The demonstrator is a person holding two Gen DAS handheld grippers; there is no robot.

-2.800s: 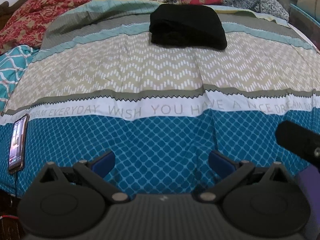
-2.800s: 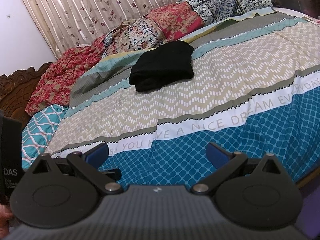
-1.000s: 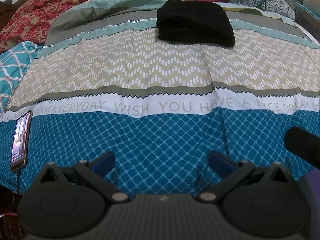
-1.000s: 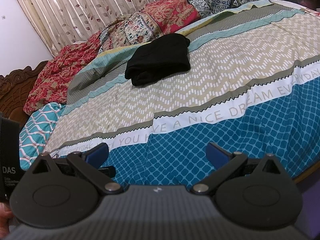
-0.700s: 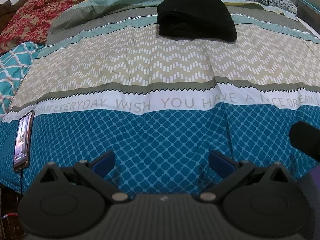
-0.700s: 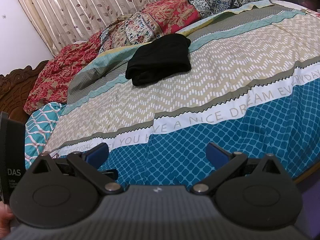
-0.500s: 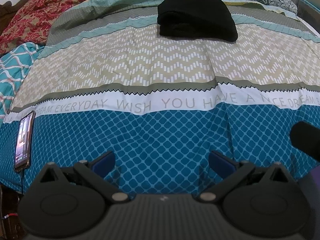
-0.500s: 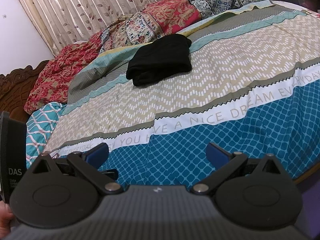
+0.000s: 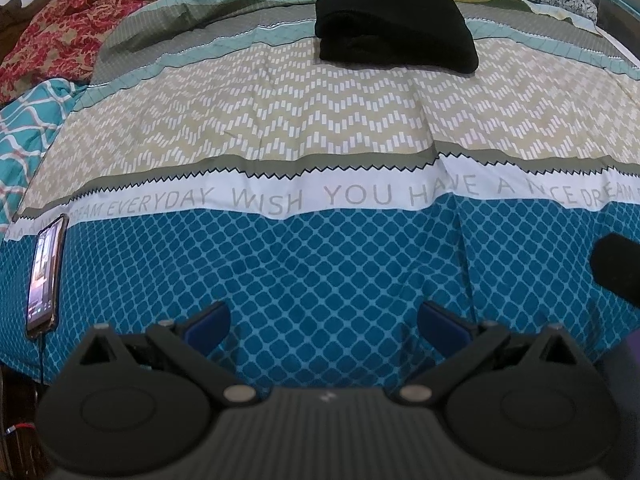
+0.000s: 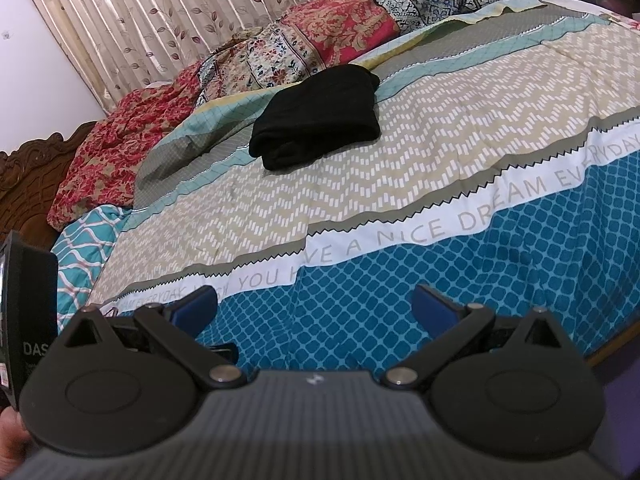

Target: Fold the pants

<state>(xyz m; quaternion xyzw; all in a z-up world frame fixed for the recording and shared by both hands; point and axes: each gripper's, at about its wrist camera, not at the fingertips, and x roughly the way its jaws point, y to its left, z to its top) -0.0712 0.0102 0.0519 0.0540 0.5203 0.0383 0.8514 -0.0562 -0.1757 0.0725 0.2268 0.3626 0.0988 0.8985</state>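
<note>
Both grippers are held with their blue pads spread wide and nothing between them: the left gripper [image 9: 324, 322] and the right gripper [image 10: 314, 300] are poised over the blue diamond-patterned band at the near edge of the bedspread [image 9: 320, 140], well apart from the work.

The black pants [image 9: 394, 26] are seen lying on the far side of the bedspread, across the grey and beige chevron stripes and just short of the heap of patterned quilts [image 10: 320, 36] at the head. They are already gathered into a compact, thick rectangular bundle with rounded, doubled edges (the fold appears largely done, though it cannot be told how many layers are stacked). A phone [image 9: 44, 276] is set at the bedspread's near left edge, well away from the pants.

The fabric is judged to be soft, limp and light, probably a knit, so no shape will be kept once it is lifted; a single-point pinch would likely let the layers slide and the bundle fall open. Little slip against the pads is expected. If the bundle is to be handled further, it should be taken at two corners of one folded edge, one per gripper, with all layers caught between the pads, and the soft bedspread beneath should be kept out of the pinch.
</note>
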